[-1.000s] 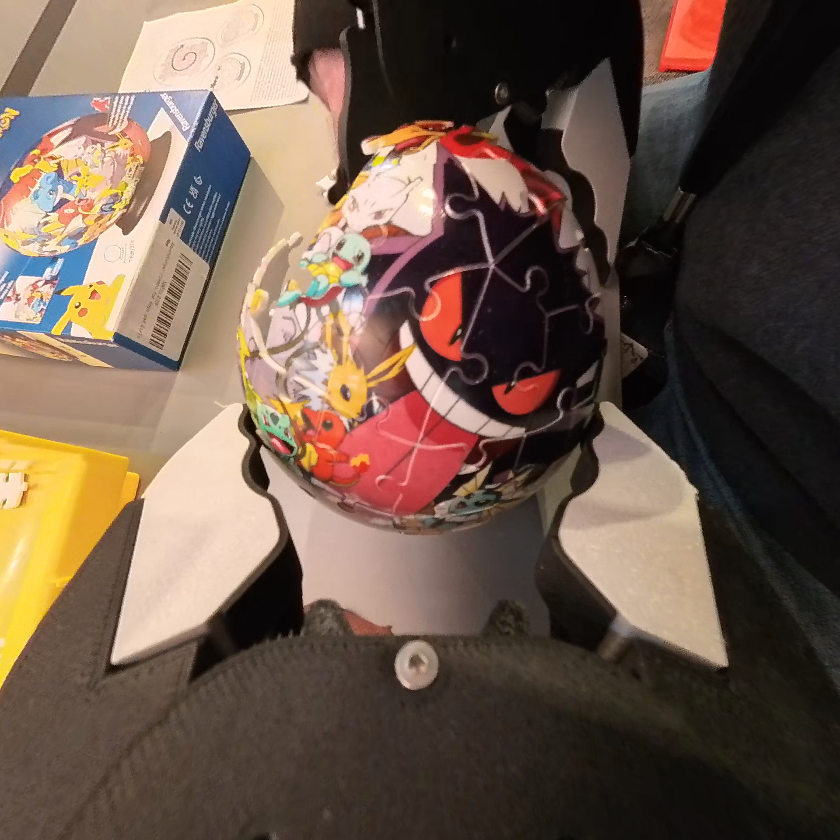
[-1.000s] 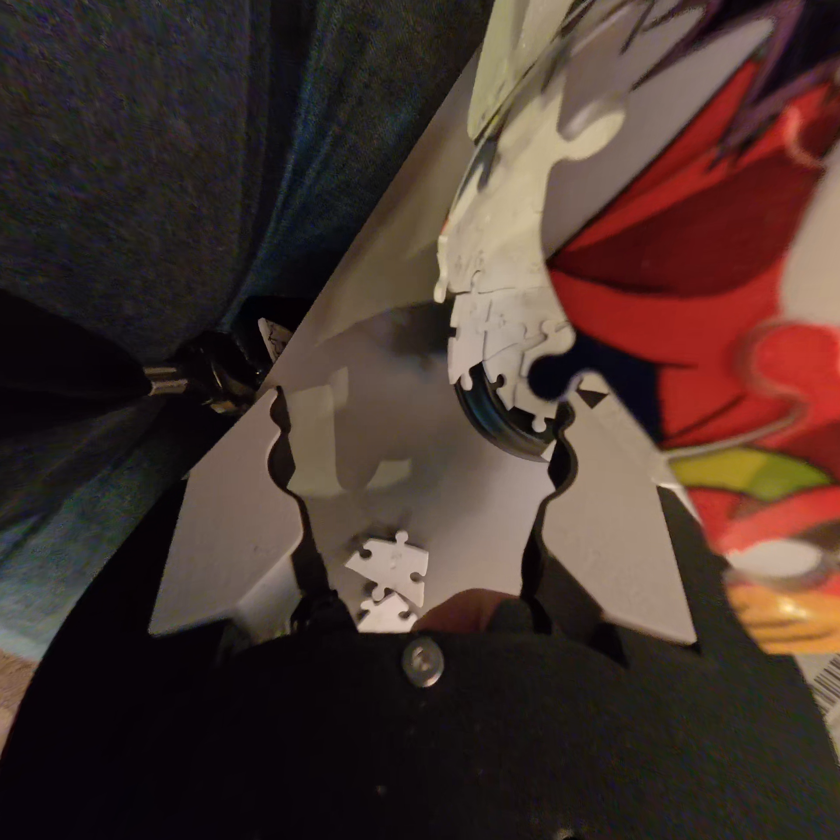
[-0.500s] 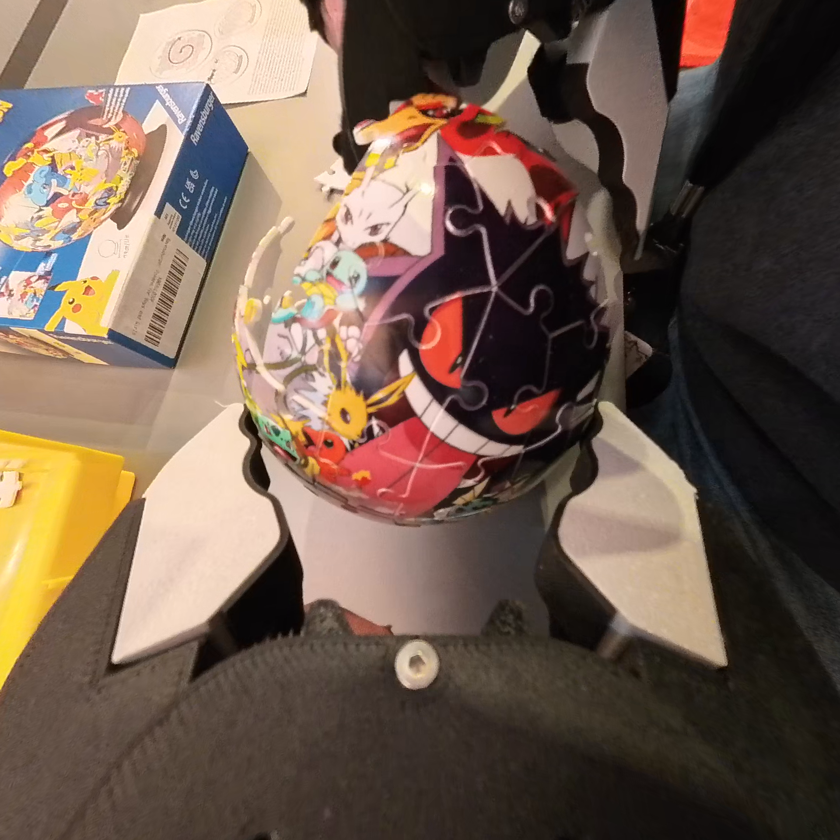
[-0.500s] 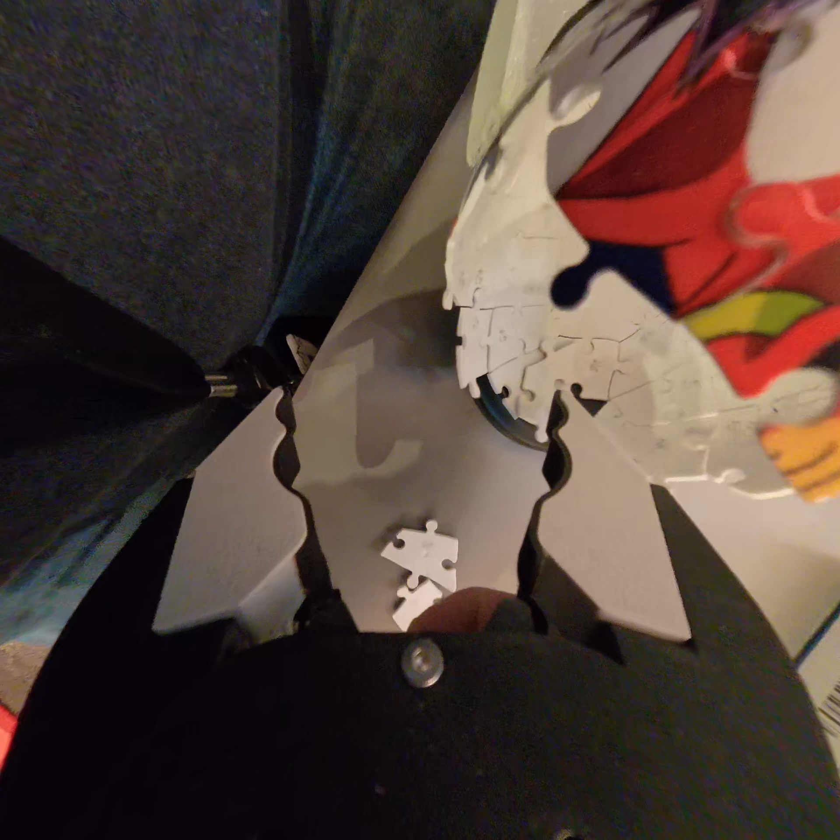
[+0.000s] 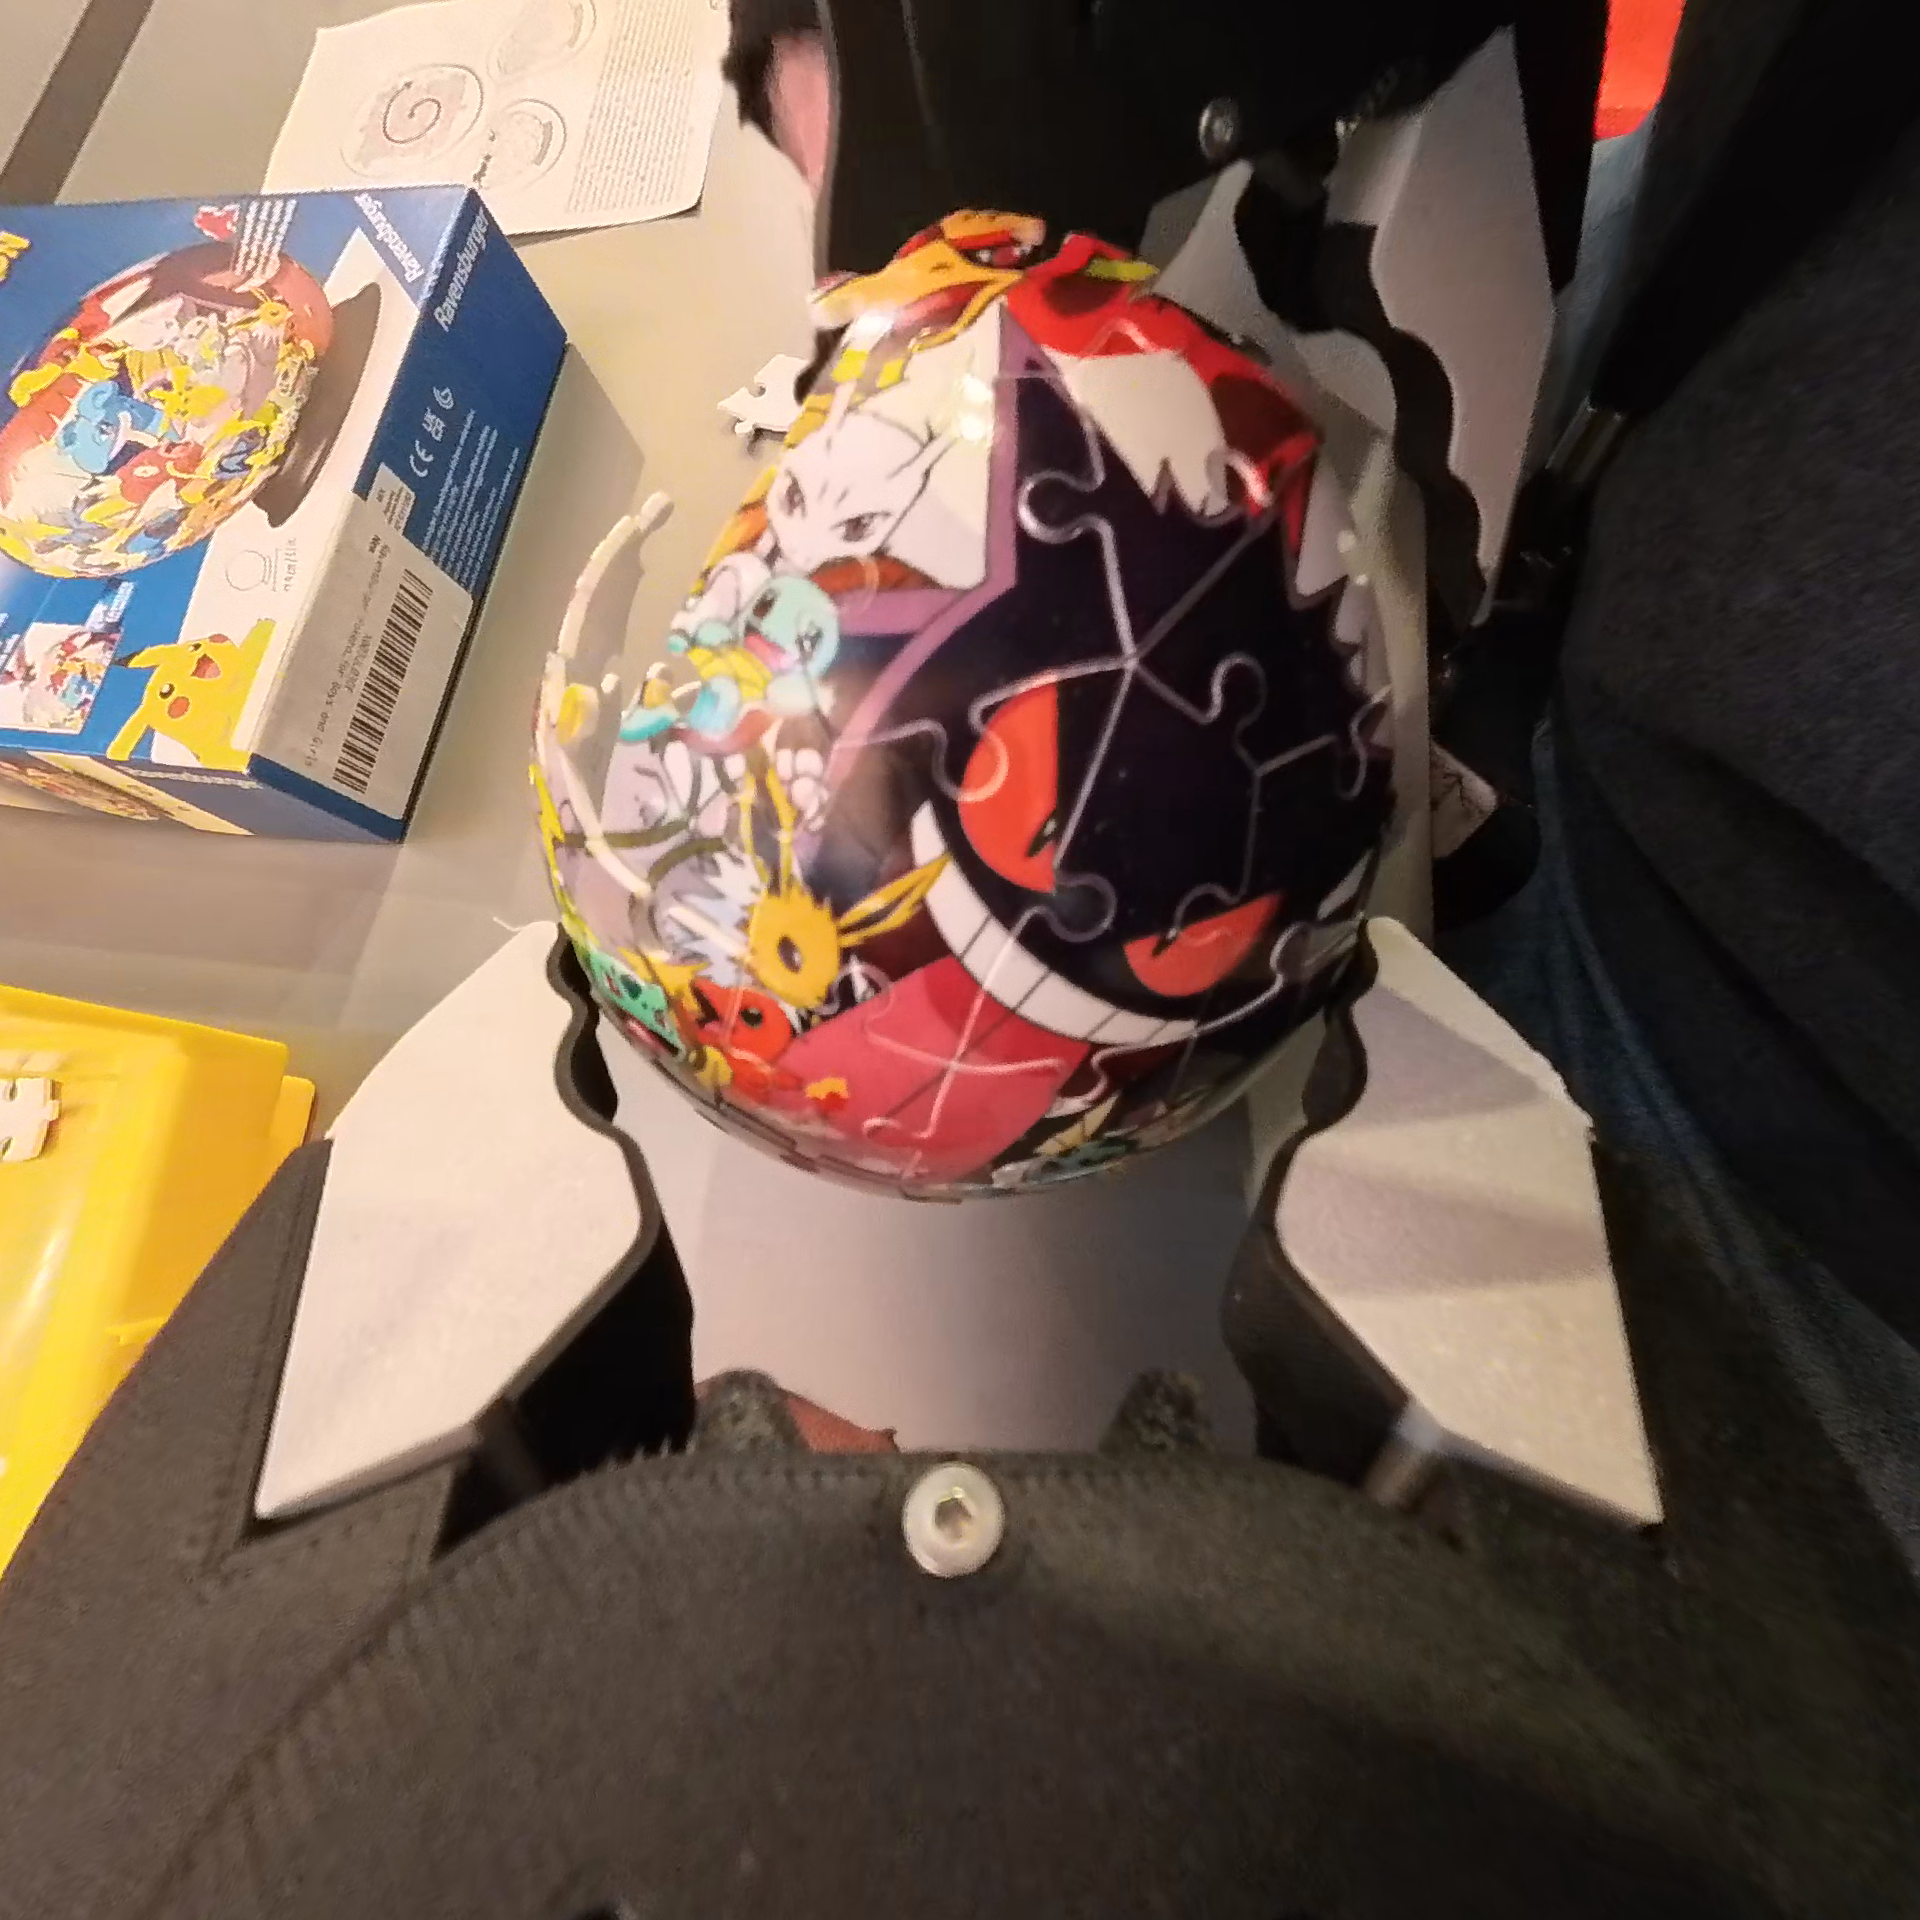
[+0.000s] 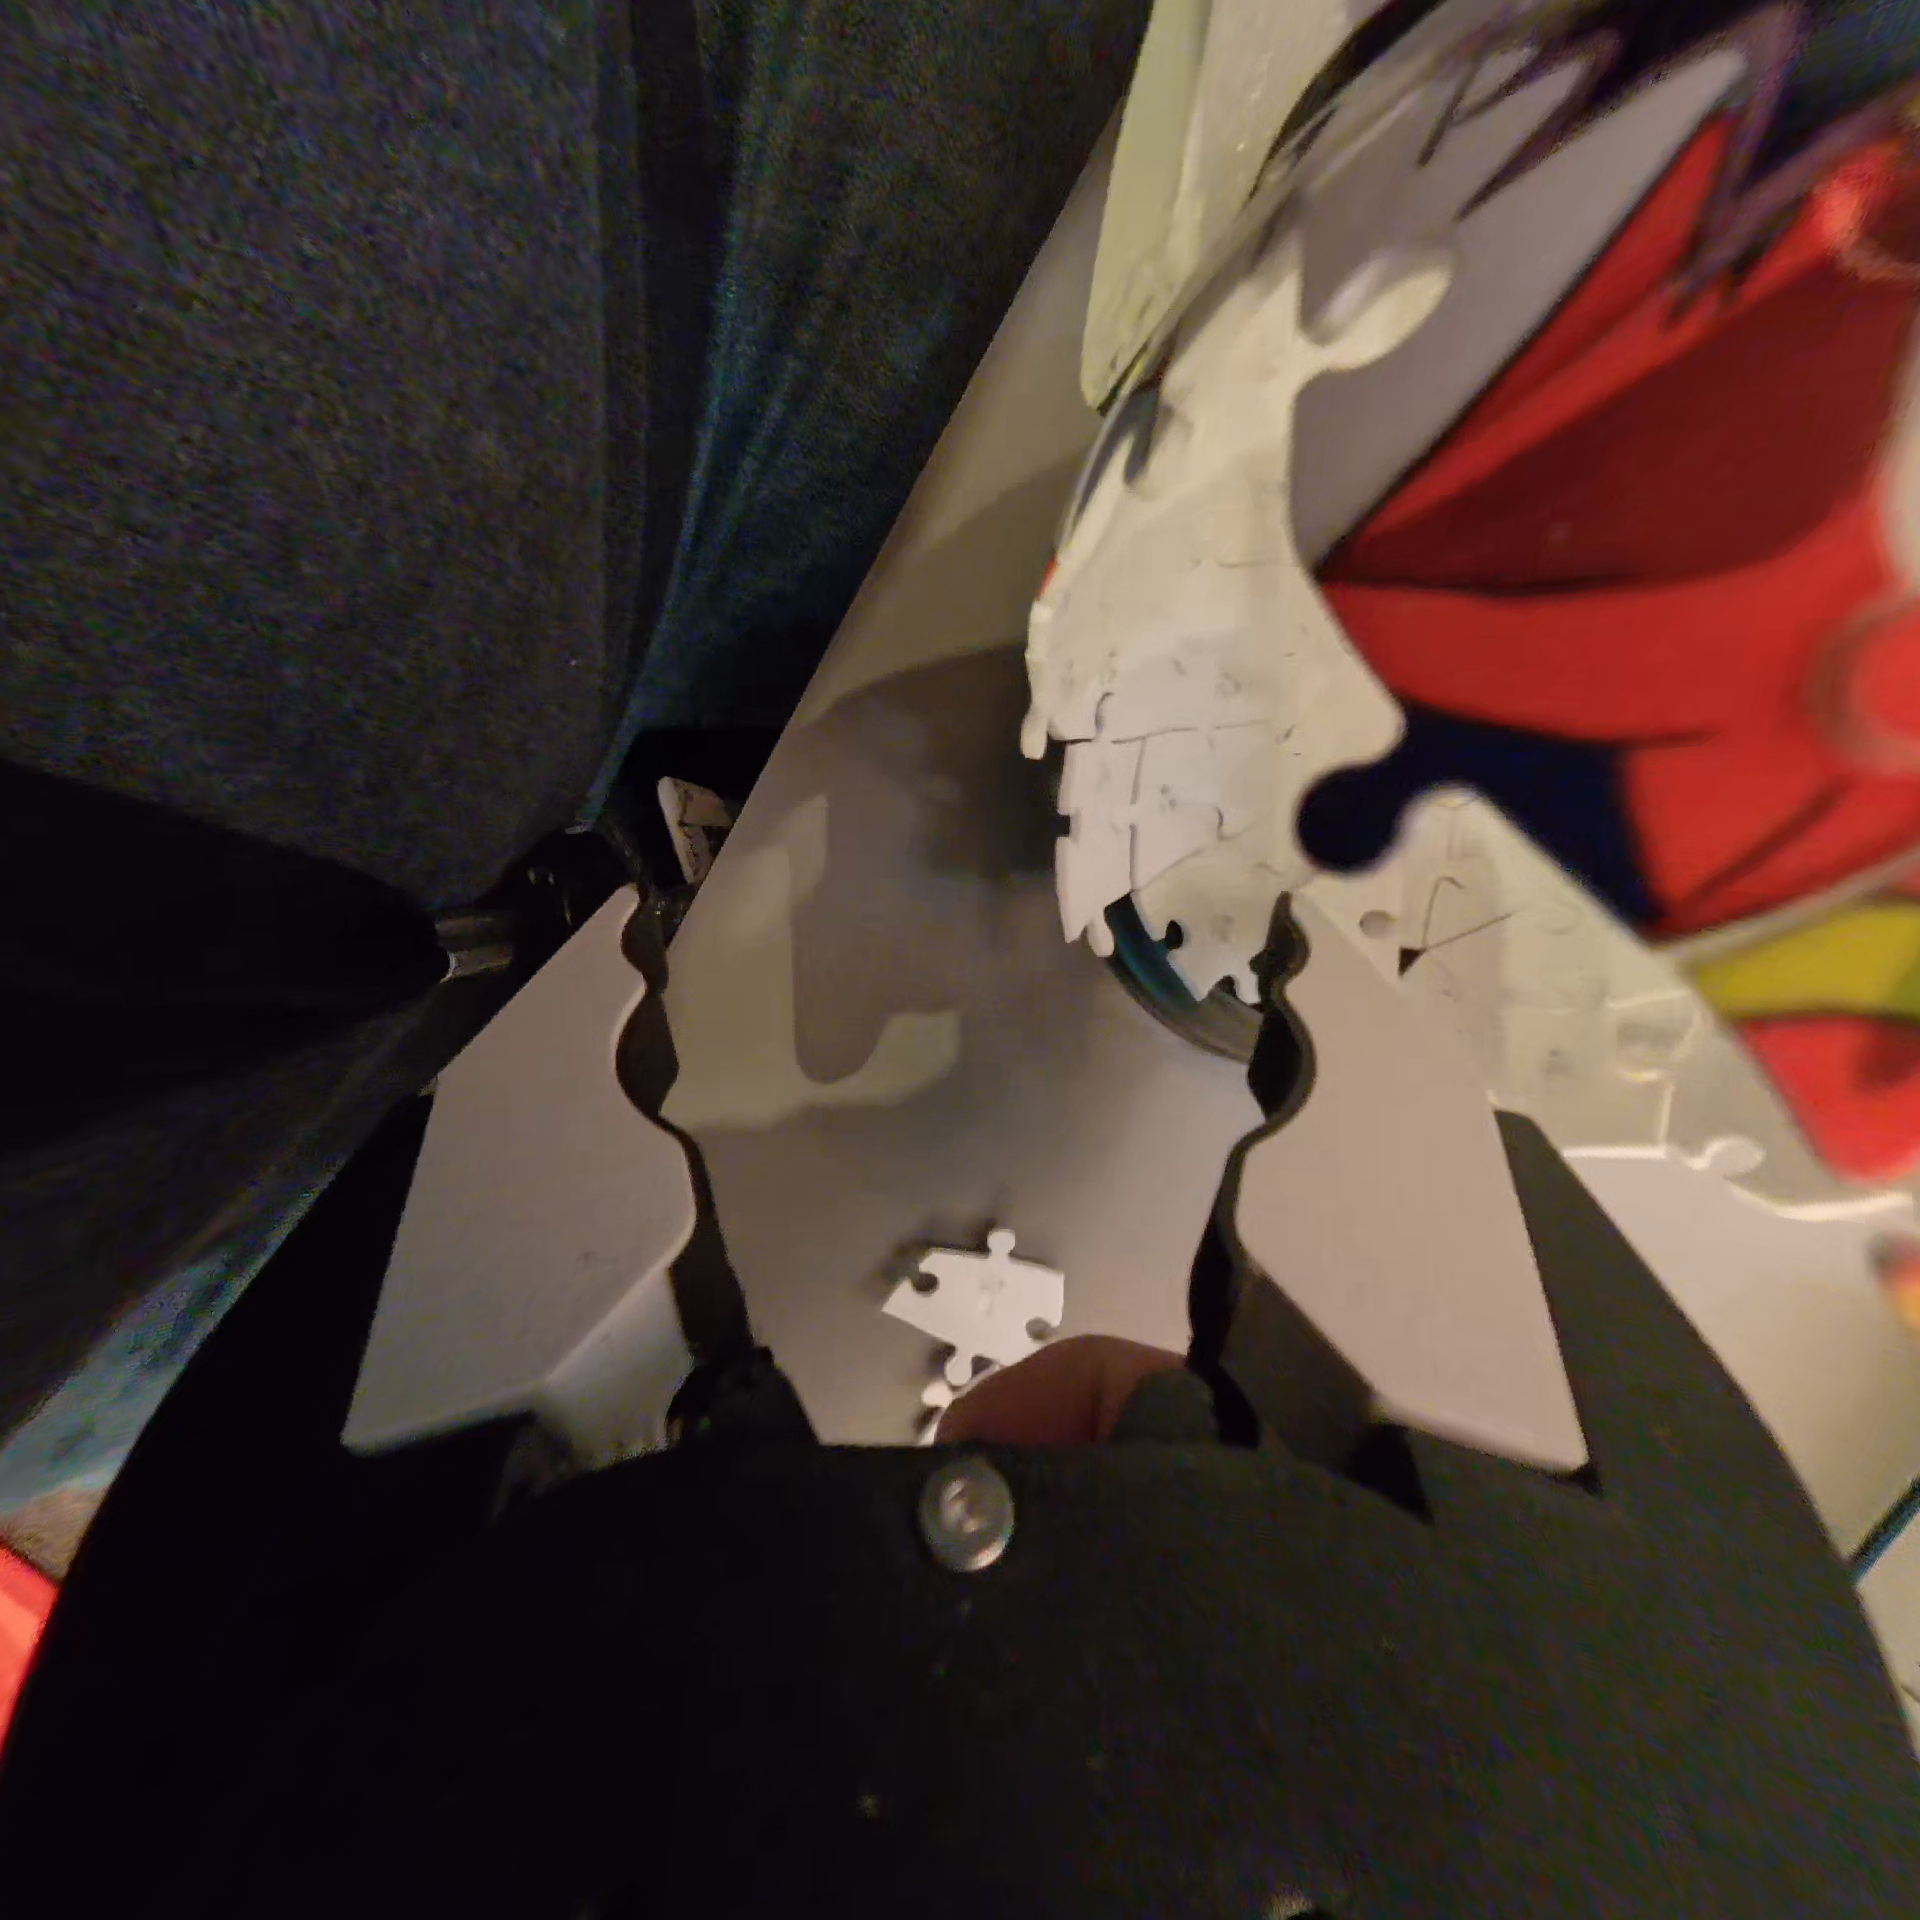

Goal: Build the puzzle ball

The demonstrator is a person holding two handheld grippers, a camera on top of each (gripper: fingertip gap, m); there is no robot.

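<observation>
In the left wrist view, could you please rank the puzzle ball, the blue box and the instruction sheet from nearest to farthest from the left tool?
1. Puzzle ball: between the left tool's fingers.
2. Blue box: upper left.
3. Instruction sheet: beyond the box.

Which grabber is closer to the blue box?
Left. The left gripper holds the puzzle ball just right of the blue box. The right gripper sits behind the ball, on its far side from the box.

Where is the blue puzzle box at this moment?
In the left wrist view the blue puzzle box lies on the table at the upper left, left of the puzzle ball, between the instruction sheet and the yellow tray.
</observation>
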